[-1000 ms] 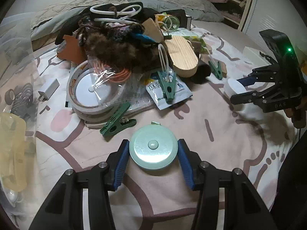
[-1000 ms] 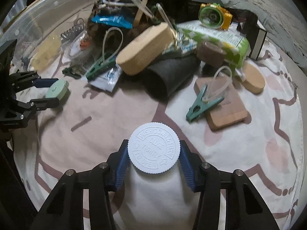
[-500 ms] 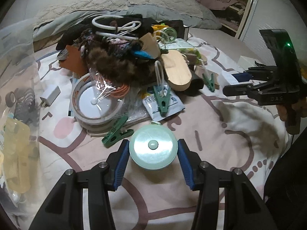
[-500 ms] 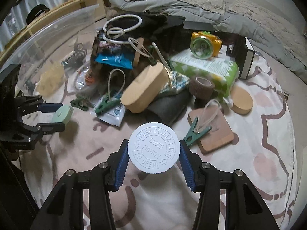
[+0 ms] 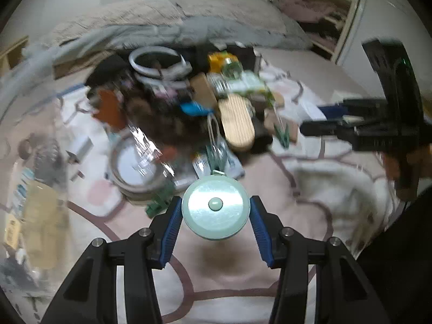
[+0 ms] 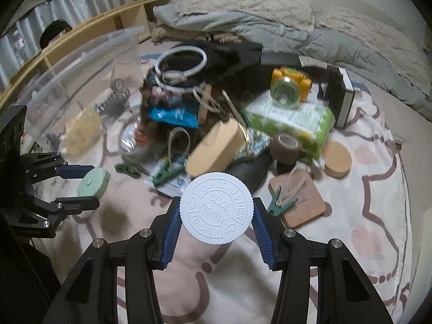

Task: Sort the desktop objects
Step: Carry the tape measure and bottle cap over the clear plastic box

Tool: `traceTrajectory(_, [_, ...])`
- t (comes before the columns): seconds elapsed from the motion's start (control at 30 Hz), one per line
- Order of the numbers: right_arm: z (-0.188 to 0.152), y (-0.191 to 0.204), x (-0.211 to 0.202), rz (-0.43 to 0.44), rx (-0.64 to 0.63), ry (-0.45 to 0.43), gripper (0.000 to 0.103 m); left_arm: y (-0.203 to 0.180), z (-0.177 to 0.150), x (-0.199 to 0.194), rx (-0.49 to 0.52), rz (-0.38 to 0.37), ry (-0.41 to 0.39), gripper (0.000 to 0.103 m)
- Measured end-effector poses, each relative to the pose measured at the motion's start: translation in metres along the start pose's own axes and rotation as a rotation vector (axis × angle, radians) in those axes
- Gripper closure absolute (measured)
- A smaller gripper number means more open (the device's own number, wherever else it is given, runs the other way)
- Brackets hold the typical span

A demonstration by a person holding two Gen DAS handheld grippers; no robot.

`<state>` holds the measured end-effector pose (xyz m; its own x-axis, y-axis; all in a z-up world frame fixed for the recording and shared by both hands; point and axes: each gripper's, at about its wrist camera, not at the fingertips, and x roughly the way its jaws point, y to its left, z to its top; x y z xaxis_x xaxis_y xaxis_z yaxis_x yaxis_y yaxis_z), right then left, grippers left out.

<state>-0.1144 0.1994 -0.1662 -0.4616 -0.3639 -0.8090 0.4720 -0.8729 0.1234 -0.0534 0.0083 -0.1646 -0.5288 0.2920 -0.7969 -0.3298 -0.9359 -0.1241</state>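
Clear plastic is rising at far left, where a bin (image 6: 81, 86) is standing on the patterned bedspread (image 6: 372, 216). Just right of it, the left gripper (image 5: 215, 210) is pinching a mint tape measure (image 5: 215, 208) between its blue pads (image 5: 172, 226), fingers closed to the disc's width and holding it in the air above the cloth. Behind it, a heap of clutter is sprawling across the middle of the bed: a tape roll (image 5: 135, 167) that seems to be lying under crinkled film, though that view is blurred, white rings (image 6: 181, 64), a blue packet (image 6: 175, 114), a wooden block (image 6: 216, 148), green clips (image 6: 167, 172) and a green pack (image 6: 291, 121) with a yellow headlamp (image 6: 289, 86) sitting on it. Nearer the lens, the right gripper (image 6: 216, 216) is clamping a white bottle cap (image 6: 216, 208), its embossed top facing the camera, both pads pressing its ribbed edge. Further right, a brown roll (image 6: 286, 145), a wooden board (image 6: 299, 199) and a cork disc (image 6: 337, 159) are lying apart on the bedspread.
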Motion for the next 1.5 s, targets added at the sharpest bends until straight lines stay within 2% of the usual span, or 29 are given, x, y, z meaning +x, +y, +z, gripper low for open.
traceTrajectory(0.17, [0.012,0.007,-0.018,0.008,0.0,-0.039,0.052,0.004,0.018,-0.033,-0.008,0.033,-0.068,0.053])
traceTrajectory(0.37, [0.023,0.024,-0.036,0.011,-0.04,-0.071,0.052,0.006,0.031,-0.063,-0.007,0.074,-0.114,0.053])
traceTrajectory(0.73, [0.056,0.061,-0.065,0.048,-0.085,-0.178,0.052,0.024,0.047,-0.117,-0.065,0.133,-0.209,0.053])
traceTrajectory(0.87, [0.07,0.082,-0.071,0.037,-0.141,-0.223,0.052,0.039,0.053,-0.142,-0.101,0.171,-0.258,0.053])
traceTrajectory(1.17, [0.113,0.129,-0.093,0.087,-0.216,-0.345,0.052,0.075,0.051,-0.201,-0.198,0.295,-0.387,0.053])
traceTrajectory(1.27, [0.127,0.147,-0.094,0.086,-0.241,-0.373,0.052,0.087,0.047,-0.21,-0.227,0.319,-0.4,0.053])
traceTrajectory(1.5, [0.162,0.193,-0.079,0.145,-0.275,-0.375,0.052,0.119,0.038,-0.224,-0.296,0.38,-0.421,0.053])
